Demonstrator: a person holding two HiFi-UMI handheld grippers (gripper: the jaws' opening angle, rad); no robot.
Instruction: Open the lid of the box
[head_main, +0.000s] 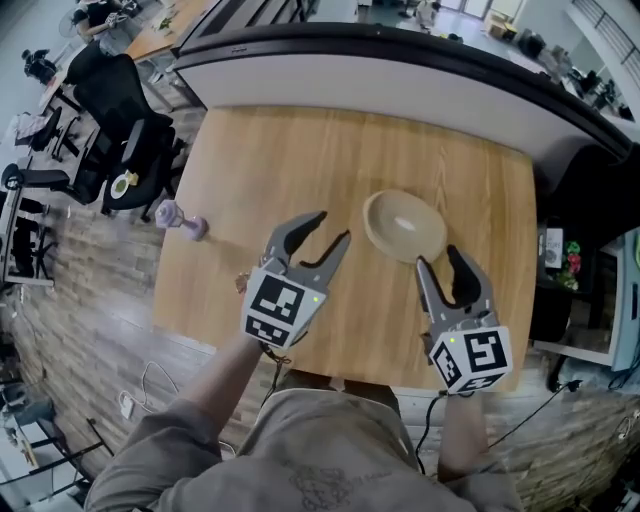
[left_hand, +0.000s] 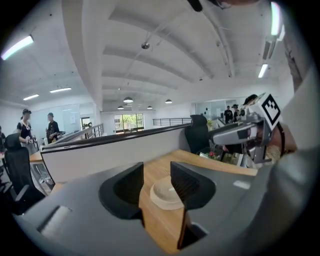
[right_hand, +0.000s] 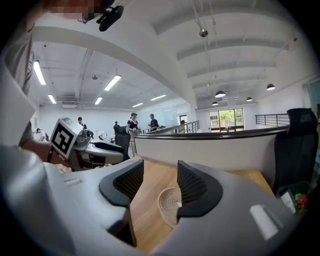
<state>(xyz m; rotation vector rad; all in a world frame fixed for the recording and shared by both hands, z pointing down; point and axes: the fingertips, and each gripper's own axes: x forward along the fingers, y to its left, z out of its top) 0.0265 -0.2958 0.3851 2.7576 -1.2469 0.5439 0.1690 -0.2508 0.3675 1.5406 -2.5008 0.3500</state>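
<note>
The box (head_main: 404, 225) is a round, shallow, cream-coloured thing lying flat on the table (head_main: 260, 150). Being round, it has no long axis to line up with. It lies just ahead of the right gripper (head_main: 438, 257) and a little to its left. From the left gripper (head_main: 331, 227) it lies ahead and off to the right, somewhat further away, so the right looks the nearer of the two.

Both grippers point toward the box with their jaws spread and nothing between the pads; neither touches it.

The head view shows the gap between each gripper and the box. The left gripper view shows the box past the jaw gap, partly behind the right-hand jaw, with a smooth pale top. The right gripper view shows fine concentric ridges on the box. No view shows clearly where lid meets base.
</note>
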